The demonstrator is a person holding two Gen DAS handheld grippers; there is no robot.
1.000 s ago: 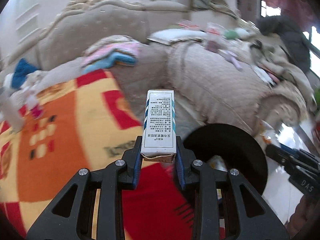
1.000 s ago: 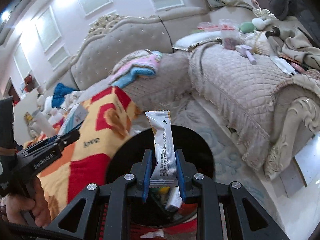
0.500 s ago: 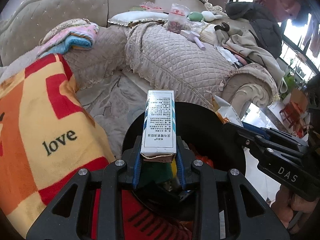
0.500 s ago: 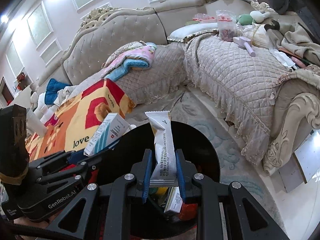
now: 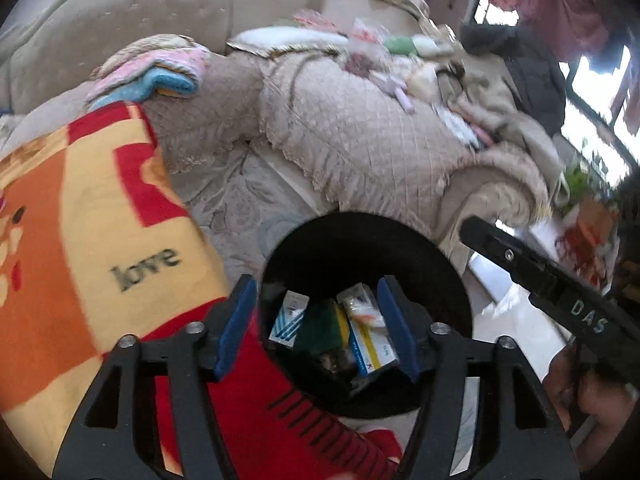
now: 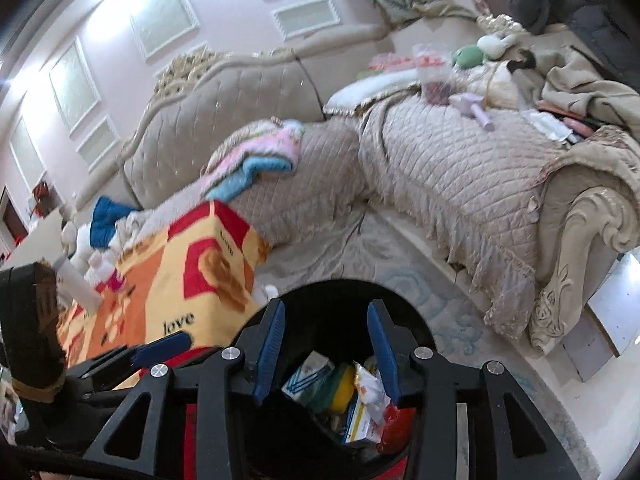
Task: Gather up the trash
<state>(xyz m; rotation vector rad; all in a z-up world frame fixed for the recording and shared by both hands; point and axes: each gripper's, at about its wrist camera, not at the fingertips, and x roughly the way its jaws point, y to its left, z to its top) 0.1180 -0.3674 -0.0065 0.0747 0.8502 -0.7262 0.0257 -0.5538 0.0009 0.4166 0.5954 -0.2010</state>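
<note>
**Both grippers empty over the bin**

The left gripper [image 5: 318, 320] hangs above the black bin [image 5: 452, 280], its jaws opening with nothing between them. The right gripper [image 6: 326, 344] is over the same bin, jaws also opening and empty. The white-and-blue box [image 5: 289, 318] and the white packet [image 6: 370, 390] lie inside among other trash. A blanket [image 5: 100, 216] printed "love" lies beside the bin.

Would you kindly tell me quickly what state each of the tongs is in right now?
Left tongs: opening, nothing between the pads, over the black bin.
Right tongs: opening, nothing held, over the same bin.
</note>
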